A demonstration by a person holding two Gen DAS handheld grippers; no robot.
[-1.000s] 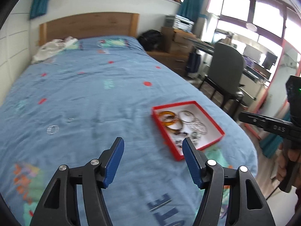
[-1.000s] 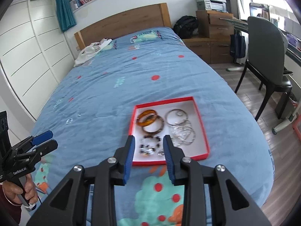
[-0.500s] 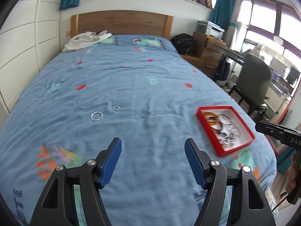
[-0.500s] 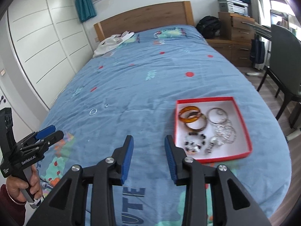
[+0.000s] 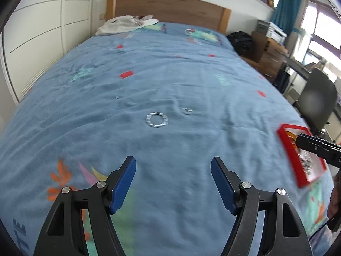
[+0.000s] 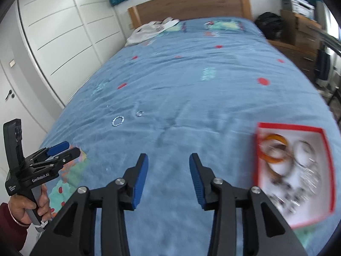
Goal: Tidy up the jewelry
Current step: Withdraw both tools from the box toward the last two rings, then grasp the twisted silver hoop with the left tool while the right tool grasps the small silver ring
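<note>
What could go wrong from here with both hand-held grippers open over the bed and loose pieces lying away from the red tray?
1. The silver bracelet lies flat on the soft blue bedspread; the left hand-held gripper may pinch fabric or slide off it.
2. The small ring beside it is tiny and could be nudged into a fold.
3. The red tray sits near the bed's edge, close to the right hand-held gripper; a bump could tip it.

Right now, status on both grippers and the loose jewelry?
Left gripper and right gripper open, empty, jaws just widening. Sparkly ring and small ring loose on bedspread. Nothing in the way.
</note>
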